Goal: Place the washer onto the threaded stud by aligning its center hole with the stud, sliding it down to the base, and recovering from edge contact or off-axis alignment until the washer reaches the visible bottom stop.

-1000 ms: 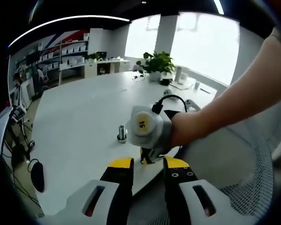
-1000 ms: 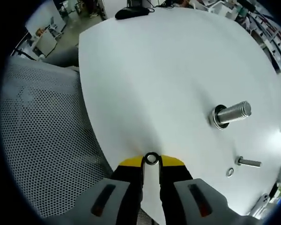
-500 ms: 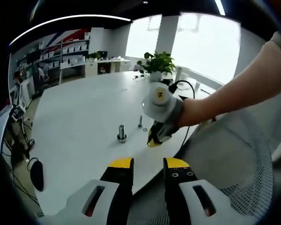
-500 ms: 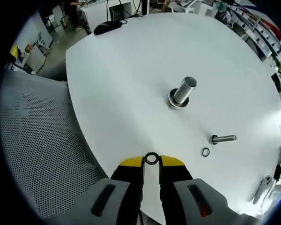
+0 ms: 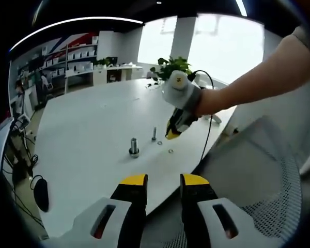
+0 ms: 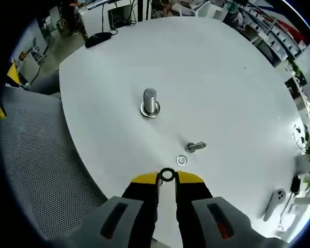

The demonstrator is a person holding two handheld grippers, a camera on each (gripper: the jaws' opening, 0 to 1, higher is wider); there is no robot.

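The threaded stud [image 6: 150,102] stands upright on the white table [image 6: 222,77], with a wide ring at its base. My right gripper [image 6: 167,178] is shut on a small dark washer [image 6: 167,174], held edge-on between the yellow tips, high above the table and well short of the stud. In the left gripper view the right gripper [image 5: 174,126] hangs in a hand above the table, to the right of the stud [image 5: 134,147]. My left gripper [image 5: 163,181] is open with nothing between its fingers, back from the table's near edge.
A short bolt [image 6: 196,146] lies on its side with a loose washer [image 6: 181,160] beside it. A black mouse [image 6: 99,37] sits at the far edge and a white controller [image 6: 275,199] at the right. A mesh chair [image 6: 36,170] stands against the table. A potted plant [image 5: 170,66] stands far back.
My right gripper, still shut on the washer, has lifted and swung away from the table's near edge to higher over the table. The left gripper has stayed put.
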